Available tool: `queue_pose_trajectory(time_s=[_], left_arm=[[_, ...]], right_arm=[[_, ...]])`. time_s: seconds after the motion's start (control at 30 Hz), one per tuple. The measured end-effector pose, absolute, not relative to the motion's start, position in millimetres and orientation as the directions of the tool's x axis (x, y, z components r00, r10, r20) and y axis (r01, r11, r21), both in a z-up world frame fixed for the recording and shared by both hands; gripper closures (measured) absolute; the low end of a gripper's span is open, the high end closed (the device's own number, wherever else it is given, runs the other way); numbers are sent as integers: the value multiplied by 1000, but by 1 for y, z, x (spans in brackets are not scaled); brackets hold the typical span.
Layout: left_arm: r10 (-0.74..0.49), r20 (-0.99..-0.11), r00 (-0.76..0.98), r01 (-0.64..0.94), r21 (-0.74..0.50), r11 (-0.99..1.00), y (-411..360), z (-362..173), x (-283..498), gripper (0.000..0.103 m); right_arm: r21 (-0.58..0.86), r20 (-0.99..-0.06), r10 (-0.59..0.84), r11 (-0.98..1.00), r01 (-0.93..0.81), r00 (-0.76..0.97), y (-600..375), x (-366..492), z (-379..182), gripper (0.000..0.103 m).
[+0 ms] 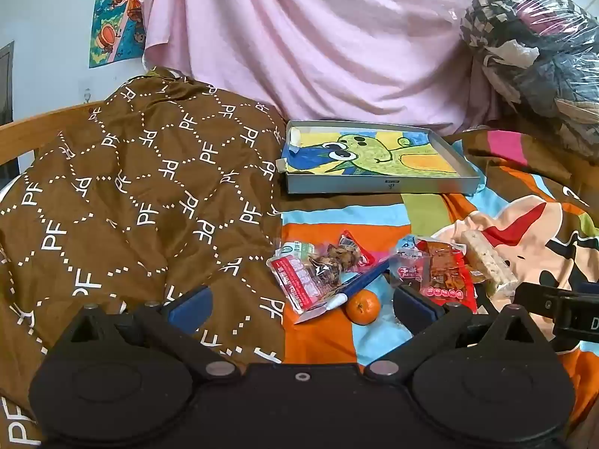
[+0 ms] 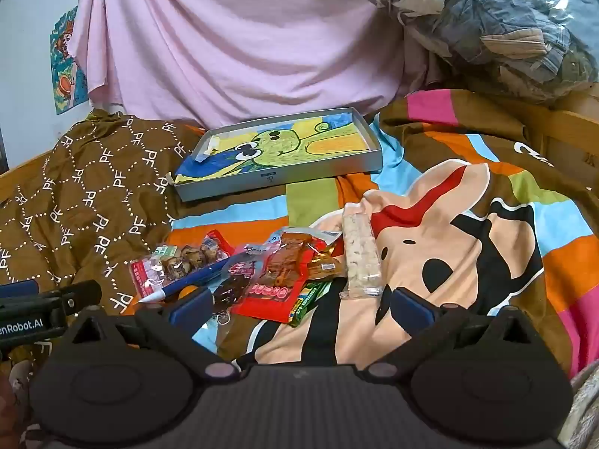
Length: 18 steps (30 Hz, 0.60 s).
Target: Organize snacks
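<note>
Nothing sorted yet: the snacks lie in a loose heap on the bed and the tray behind them is bare.

Both claws, the left gripper (image 1: 301, 308) and the right gripper (image 2: 299, 308), hang spread as wide as they go over the near edge of the heap, with nothing in either. A red packet (image 1: 447, 275), a clear packet of dark pieces (image 1: 312, 275), a pale rice bar (image 2: 361, 252), a small orange (image 1: 362, 307) and a blue pen (image 1: 357, 286) sit bunched together, some overlapping, on the bright cartoon bedspread (image 2: 468, 232). The shallow grey tray (image 1: 378, 184), lined with a child's drawing, lies beyond them, well apart; I'd guess that is where they go, so the whole job remains. A brown patterned quilt (image 1: 131, 187) is bunched to the left, a pink sheet (image 1: 318, 37) hangs behind, and a plastic bag of clothes (image 2: 505, 30) is at the right.
</note>
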<state>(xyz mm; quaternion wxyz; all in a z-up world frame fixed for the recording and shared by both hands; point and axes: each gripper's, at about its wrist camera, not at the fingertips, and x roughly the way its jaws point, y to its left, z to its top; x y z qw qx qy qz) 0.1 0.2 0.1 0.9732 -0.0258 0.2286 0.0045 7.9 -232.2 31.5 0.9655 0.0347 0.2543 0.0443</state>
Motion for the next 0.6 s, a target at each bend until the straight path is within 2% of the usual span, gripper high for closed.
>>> queue_pose_trajectory(time_s=[0.6], left_arm=[[-4,-445,895,-20,-48,999,0,0,0,1]], right_arm=[[91,-491,104,994,-68,865,-232,8,32,0]])
